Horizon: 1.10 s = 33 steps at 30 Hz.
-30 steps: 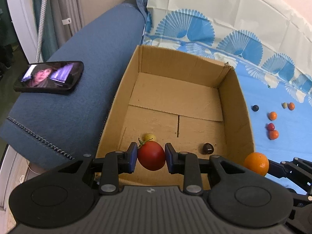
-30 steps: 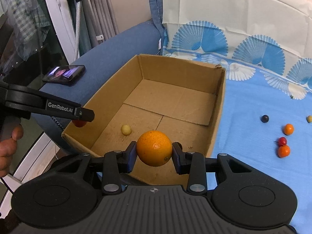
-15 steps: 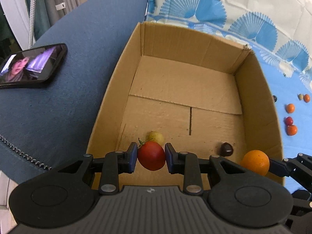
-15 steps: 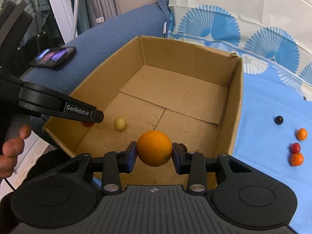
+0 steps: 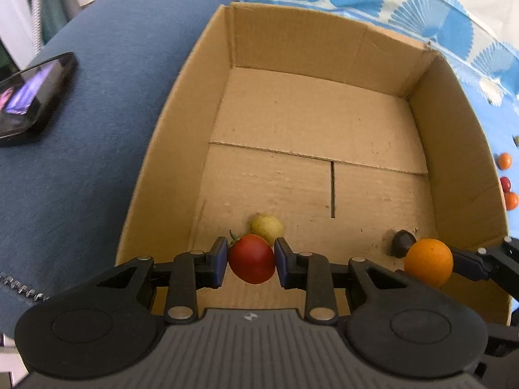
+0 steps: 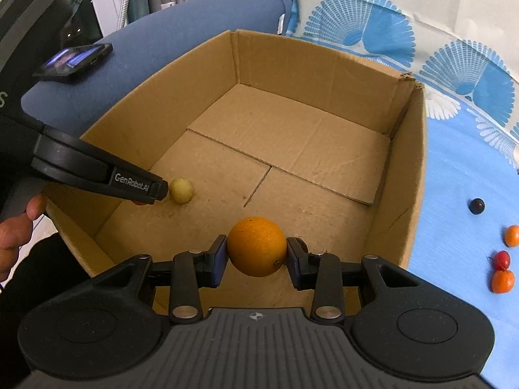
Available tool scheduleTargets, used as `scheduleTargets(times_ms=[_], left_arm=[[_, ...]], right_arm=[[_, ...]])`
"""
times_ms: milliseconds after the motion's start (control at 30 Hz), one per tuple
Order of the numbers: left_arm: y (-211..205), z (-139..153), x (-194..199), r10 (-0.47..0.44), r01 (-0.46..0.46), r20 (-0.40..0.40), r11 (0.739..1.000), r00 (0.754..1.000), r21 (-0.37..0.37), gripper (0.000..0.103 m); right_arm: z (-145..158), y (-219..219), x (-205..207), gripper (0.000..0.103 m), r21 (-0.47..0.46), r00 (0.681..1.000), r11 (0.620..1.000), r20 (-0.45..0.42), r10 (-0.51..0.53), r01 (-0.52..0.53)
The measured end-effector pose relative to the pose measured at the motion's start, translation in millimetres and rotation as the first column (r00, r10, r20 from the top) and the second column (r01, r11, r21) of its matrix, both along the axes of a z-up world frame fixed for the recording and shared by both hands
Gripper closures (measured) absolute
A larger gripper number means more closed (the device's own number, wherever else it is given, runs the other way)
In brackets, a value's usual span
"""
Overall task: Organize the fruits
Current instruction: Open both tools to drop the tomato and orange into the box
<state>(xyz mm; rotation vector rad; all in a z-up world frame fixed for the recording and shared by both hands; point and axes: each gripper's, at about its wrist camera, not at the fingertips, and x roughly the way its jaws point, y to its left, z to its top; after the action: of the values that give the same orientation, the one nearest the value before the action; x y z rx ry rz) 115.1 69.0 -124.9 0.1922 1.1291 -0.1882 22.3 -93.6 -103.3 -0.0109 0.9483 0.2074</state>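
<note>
An open cardboard box (image 5: pixel 324 39) holds a small yellow fruit (image 5: pixel 266 227) and a dark round fruit (image 5: pixel 400 243) near its front wall. My left gripper (image 5: pixel 249 253) hangs low inside the box at the front left. A red tomato (image 5: pixel 251 259) with a green stem sits between its pads while the jaws are opening. My right gripper (image 6: pixel 256 253) is shut on an orange (image 6: pixel 256 246) over the box's front right, just above the floor. The left gripper's fingers (image 6: pixel 129 181) reach in beside the yellow fruit (image 6: pixel 181 190).
Several small fruits lie on the blue cloth right of the box: a dark one (image 6: pixel 477 206), a red one (image 6: pixel 502 259) and two orange ones (image 6: pixel 502 281). A phone (image 5: pixel 29 100) rests on the blue sofa arm (image 5: pixel 97 146) to the left. A hand (image 6: pixel 16 227) holds the left gripper.
Both grippers have sunk from above the box's front edge down into it, each carrying its fruit. The left jaws stand slightly wider around the tomato.
</note>
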Motion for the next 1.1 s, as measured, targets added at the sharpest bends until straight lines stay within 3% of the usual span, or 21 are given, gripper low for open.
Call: scheduleTargets(times_ms=[67, 133, 200, 433, 700, 1100], left_arm=[[0, 3, -1, -0.022, 0.022, 0.007, 1.000, 1.000, -0.021, 0.019], [0, 12, -7, -0.036, 0.038, 0.043, 0.998, 0.998, -0.054, 0.001], [0, 20, -16, -0.049, 0.055, 0.091, 0.997, 0.995, -0.058, 0.000], [5, 46, -49, -0.037, 0.042, 0.112, 0.998, 0.993, -0.042, 0.000], [21, 80, -100, 0.016, -0.011, 0.170, 0.999, 0.985, -0.033, 0.000], [30, 114, -170, 0.007, 0.013, 0.227, 0.996, 0.974, -0.088, 0.000]], right_arm=[[-1, 1, 2, 0.058, -0.010, 1.000, 1.000, -0.004, 0.011, -0.011], [2, 1, 1, 0.028, -0.028, 1.000, 1.000, 0.013, 0.004, -0.003], [9, 1, -4, 0.019, -0.034, 0.999, 0.999, 0.039, 0.001, 0.001], [38, -2, -36, 0.003, -0.010, 0.998, 0.999, 0.055, -0.041, 0.042], [67, -7, -89, 0.001, 0.107, 0.983, 0.978, 0.004, -0.183, 0.182], [108, 4, -160, 0.001, 0.062, 0.963, 0.976, 0.162, -0.215, 0.208]])
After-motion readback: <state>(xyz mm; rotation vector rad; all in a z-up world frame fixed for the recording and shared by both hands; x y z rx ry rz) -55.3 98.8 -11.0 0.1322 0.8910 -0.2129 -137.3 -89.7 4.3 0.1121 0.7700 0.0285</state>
